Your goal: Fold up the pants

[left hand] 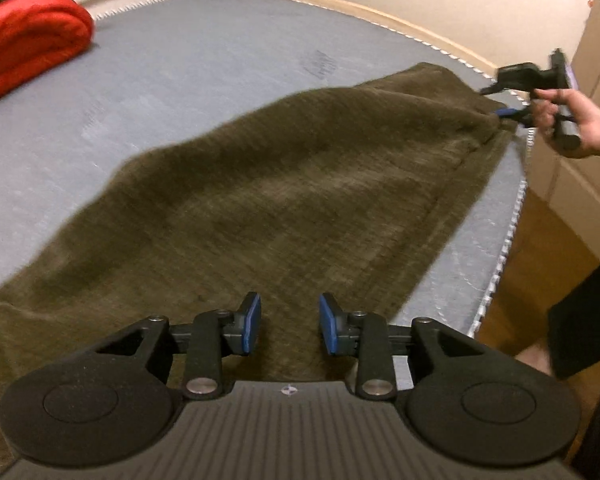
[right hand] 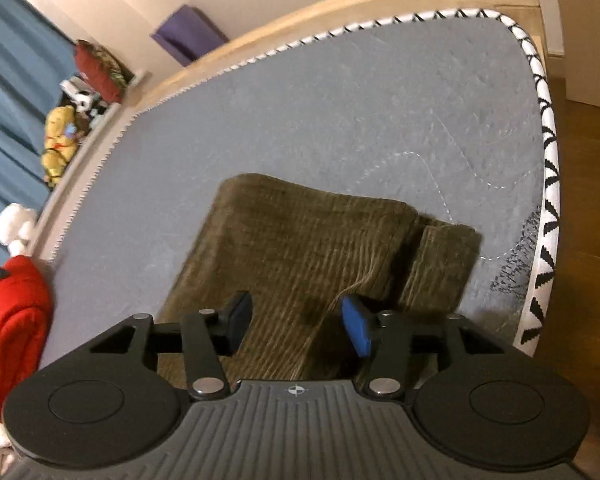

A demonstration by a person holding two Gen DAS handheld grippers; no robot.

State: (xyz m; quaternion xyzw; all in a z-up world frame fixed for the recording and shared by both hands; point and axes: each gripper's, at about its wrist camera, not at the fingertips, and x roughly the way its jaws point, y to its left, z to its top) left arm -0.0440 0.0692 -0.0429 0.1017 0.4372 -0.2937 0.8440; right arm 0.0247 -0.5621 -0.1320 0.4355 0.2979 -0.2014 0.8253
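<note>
Olive-brown ribbed pants [left hand: 284,200] lie stretched across my grey mattress [left hand: 204,60], one end reaching close to the mattress's near corner, the other running under my left gripper [left hand: 289,322]. That gripper hangs over the cloth with its blue pads [left hand: 253,320] parted and nothing pinched between them. My right gripper [right hand: 296,322] is likewise released: its jaws stand apart above the pants [right hand: 300,248], a raised ridge of fabric running up between them without either pad pressing on it. From the left wrist view, my right hand [left hand: 572,120] holds its gripper [left hand: 500,113] at the far end of the pants, by the patterned edge piping [right hand: 548,184]. A faint dark mark is woven into the mattress cover, too blurred to read. A folded red blanket [left hand: 28,40] sits well apart at the mattress's far side, near soft toys [right hand: 60,140] on a ledge and blue curtains [right hand: 12,100].
</note>
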